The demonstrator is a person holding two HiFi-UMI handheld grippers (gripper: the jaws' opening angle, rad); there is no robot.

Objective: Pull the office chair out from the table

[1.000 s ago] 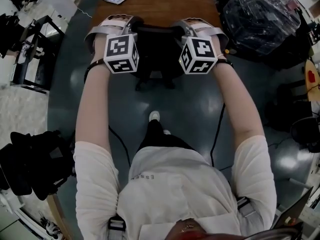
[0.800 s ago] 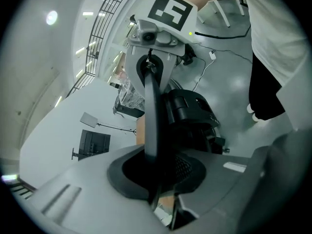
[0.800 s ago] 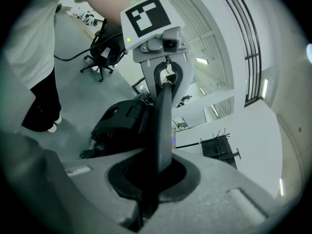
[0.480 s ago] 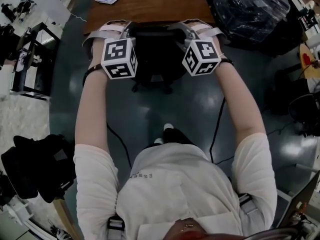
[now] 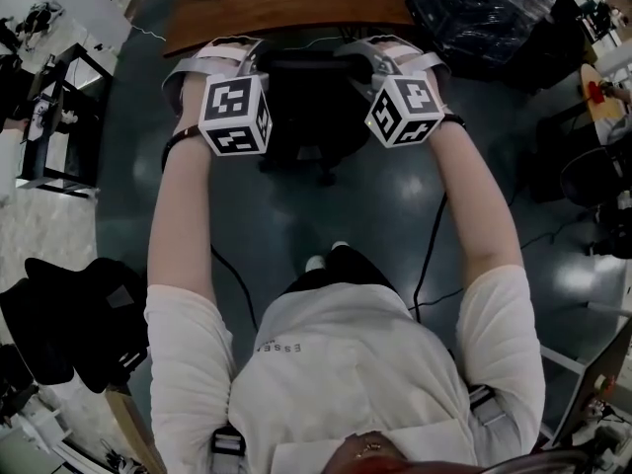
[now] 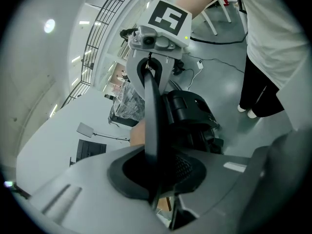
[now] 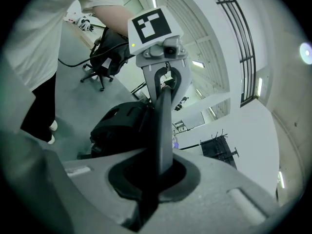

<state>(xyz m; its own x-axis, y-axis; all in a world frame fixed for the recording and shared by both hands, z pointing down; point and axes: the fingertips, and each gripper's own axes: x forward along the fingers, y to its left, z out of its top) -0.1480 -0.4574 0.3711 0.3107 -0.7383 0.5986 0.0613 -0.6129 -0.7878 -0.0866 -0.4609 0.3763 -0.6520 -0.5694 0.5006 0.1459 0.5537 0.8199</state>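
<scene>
**A:** Anything readable?

**B:** Only the black-and-white square markers on the cubes of the left gripper (image 5: pixel 247 57) and the right gripper (image 5: pixel 370 55). The print on the white shirt (image 5: pixel 336 363) is too small to read.

**A:** And the grip?

**B:** Both pairs of jaws are clamped on the office chair (image 5: pixel 311 107), pinching the thin top edge of its back, one near each end. The chair is black, its base legs showing below. It stands right at the near edge of the brown wooden table (image 5: pixel 286 3).

**A:** The room?

**B:** There's a glossy dark grey floor (image 5: pixel 375 215), with black bags (image 5: pixel 69 314) far left. A cable (image 5: pixel 427 255) trails across the floor, and a plastic-wrapped bundle (image 5: pixel 484 8) sits far right.
</scene>
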